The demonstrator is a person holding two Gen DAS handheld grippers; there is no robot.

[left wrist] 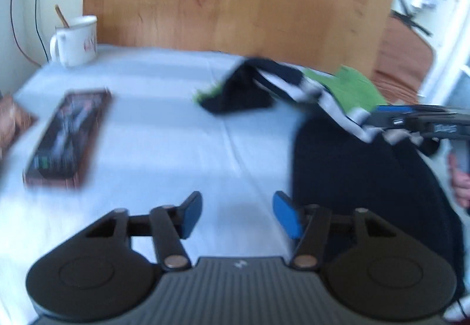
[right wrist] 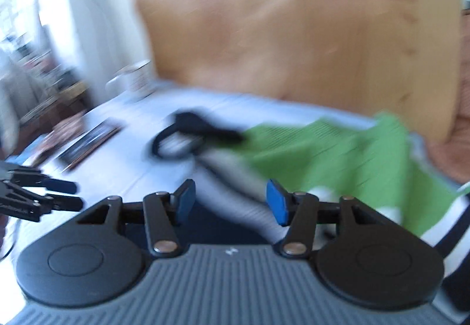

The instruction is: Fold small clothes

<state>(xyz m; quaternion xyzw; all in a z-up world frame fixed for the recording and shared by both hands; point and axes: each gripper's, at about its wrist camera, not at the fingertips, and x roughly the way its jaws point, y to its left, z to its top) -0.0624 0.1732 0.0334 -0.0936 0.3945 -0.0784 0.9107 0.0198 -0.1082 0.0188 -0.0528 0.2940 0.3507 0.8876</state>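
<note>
Left-wrist view, left to right:

- White mug (left wrist: 77, 40), a stick standing in it, at the far left corner of the pale-blue-covered table (left wrist: 164, 131).
- Dark rectangular box (left wrist: 69, 135), lying flat, long axis running away from the camera.
- Left gripper (left wrist: 237, 215): jaws standing apart, nothing between them, only bare cloth beneath.
- Dark garment (left wrist: 361, 178), spread flat just right of the left gripper's right finger, close to the near table edge.
- Heap of small clothes (left wrist: 282, 84): black, black-and-white striped and green pieces, tangled, farther back and right of centre.
- Right gripper (left wrist: 382, 119), entering from the right edge above the dark garment, at the striped piece; jaw state unreadable here.

Right-wrist view:

- Right gripper (right wrist: 230, 203): jaws moderately wide, empty; striped cloth lies below.
- Green garment (right wrist: 332, 157), ahead and to the right, touching the striped piece.

Judgement: the heap lies nearer the right hand; the dark garment is nearer the left.
</note>
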